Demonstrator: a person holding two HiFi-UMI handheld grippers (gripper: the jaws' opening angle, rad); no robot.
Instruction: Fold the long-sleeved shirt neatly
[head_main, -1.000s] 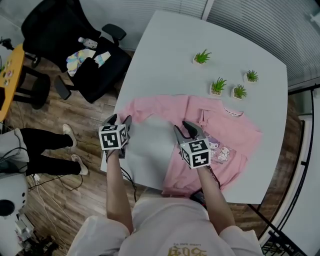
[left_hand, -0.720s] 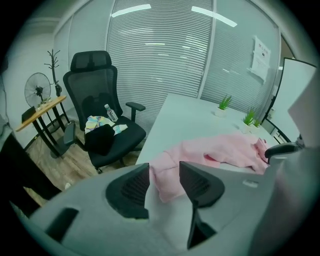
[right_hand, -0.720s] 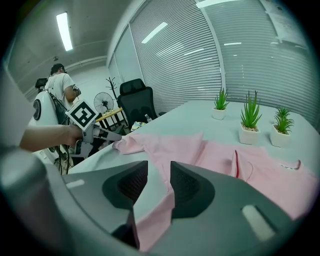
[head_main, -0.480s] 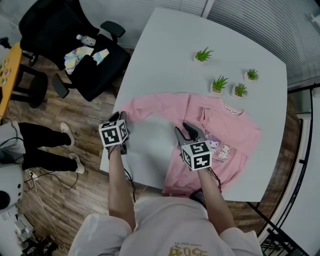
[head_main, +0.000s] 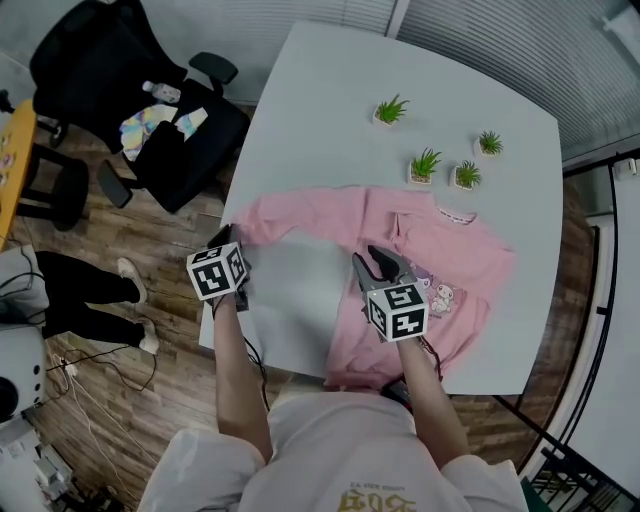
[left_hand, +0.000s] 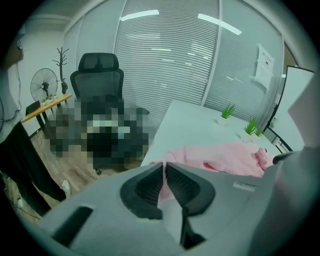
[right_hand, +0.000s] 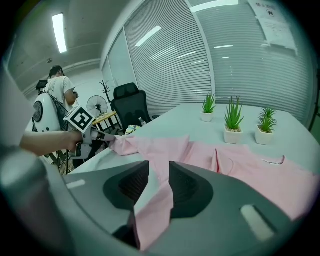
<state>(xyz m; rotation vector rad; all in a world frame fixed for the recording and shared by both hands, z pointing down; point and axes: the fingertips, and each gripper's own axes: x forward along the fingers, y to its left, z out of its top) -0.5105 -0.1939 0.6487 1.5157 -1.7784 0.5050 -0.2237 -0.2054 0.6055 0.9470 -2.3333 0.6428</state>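
**Ann:** Where is there room on the table (head_main: 330, 90)?

**Ben:** The far half is bare, up to four little potted plants (head_main: 424, 165). The pink shirt (head_main: 470, 255) lies flat on the near half. Its hem reaches the near edge. One sleeve (head_main: 290, 210) stretches out to the left edge. An office chair (head_main: 150, 100) stands past that edge.

**Ann:** How does the shirt look?

**Ben:** Front up, with a cartoon picture (head_main: 445, 297) on it.

**Ann:** And the claws?

**Ben:** The left claw (left_hand: 164, 167) pinches the sleeve end at the left edge. A second ago it stood wide open, and it has just been closing. The right claw (right_hand: 159, 167) has been closing a little too. Its jaws are apart, with pink cloth between them, not squeezed.
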